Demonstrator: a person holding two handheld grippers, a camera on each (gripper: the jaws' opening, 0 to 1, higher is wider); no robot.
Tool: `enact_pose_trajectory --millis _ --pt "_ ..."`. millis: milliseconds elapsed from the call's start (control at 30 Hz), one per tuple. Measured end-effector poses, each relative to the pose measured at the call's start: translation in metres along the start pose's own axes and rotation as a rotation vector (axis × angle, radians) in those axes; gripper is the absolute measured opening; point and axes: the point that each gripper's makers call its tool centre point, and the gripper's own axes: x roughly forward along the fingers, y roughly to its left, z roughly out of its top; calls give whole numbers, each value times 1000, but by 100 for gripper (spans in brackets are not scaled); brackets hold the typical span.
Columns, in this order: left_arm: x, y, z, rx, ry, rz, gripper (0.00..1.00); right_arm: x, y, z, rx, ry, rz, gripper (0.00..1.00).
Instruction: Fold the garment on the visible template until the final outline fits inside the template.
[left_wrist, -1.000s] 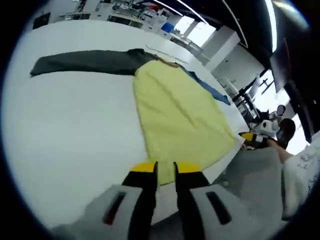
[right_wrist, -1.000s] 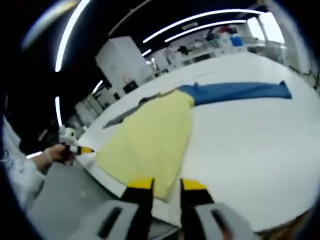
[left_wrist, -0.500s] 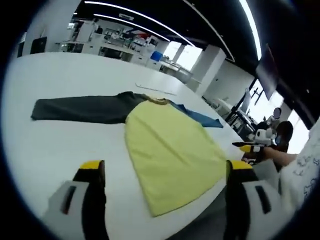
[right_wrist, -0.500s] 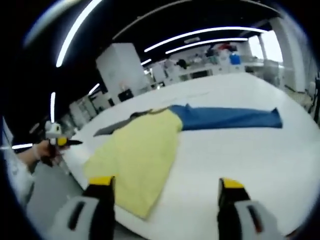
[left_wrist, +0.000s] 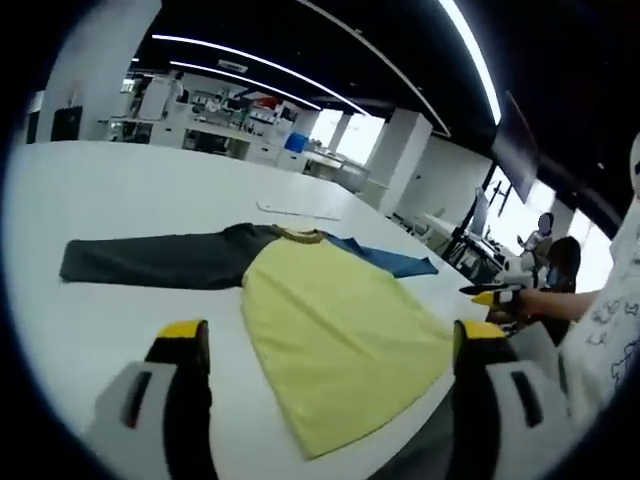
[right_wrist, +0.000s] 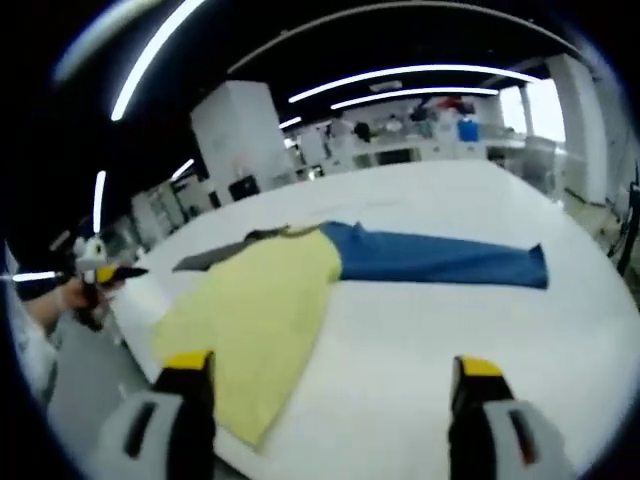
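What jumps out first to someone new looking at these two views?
The shirt spread flat on the white table: a bright yellow body hanging slightly over the near edge, one dark grey sleeve stretched to one side and a blue sleeve to the other. In both views the yellow-tipped fingers stand wide apart above the near hem, holding nothing. A person's hand holds the other gripper at the edge of the left gripper view.

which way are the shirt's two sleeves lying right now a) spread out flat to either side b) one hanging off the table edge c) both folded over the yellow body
a: the dark grey sleeve and the blue sleeve each lie stretched flat on the white table, away from the yellow body.
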Motion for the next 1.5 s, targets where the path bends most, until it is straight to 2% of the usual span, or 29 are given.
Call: enact_pose_trajectory --millis 33,233,333,367,400,433,500,667,700,833,1000,1200,1333,1467,1500 --pt "0 0 3 -1 -17 -1 99 1 -3 3 -4 0 -5 99" --pt "0 1 8 -4 -26 4 99 5 -21 14 -34 14 -21 99" --pt "0 1 10 -12 -37 2 99 6 -33 19 -48 31 -22 87" --pt "0 1 10 -11 -38 3 99 6 -38 26 -1 12 -18 84" --pt "0 1 11 -10 -44 1 99 7 -43 39 56 -48 -18 85" --pt "1 1 11 -14 -47 1 99 7 -49 45 76 -65 -28 86" --pt "1 0 11 -20 -47 1 99 7 -68 51 80 -74 -57 84" --pt "3 1 12 -26 -48 3 99 8 -86 58 96 -79 -90 81" --pt "4 2 12 -27 -47 5 99 9 -96 59 84 -68 -104 81" --pt "4 4 12 -31 -48 12 99 12 -117 65 78 -60 -132 77" --pt "4 4 9 -45 -44 18 99 17 -147 76 118 -78 -177 69" --pt "3 6 9 -63 -51 33 98 27 -184 81 129 -55 -252 54" --pt "2 6 9 -69 -52 40 97 32 -198 77 98 -16 -276 37" --pt "1 7 7 -77 -47 49 97 39 -212 72 129 2 -322 33" --pt "0 7 7 -78 -47 52 97 40 -222 72 130 2 -344 32"
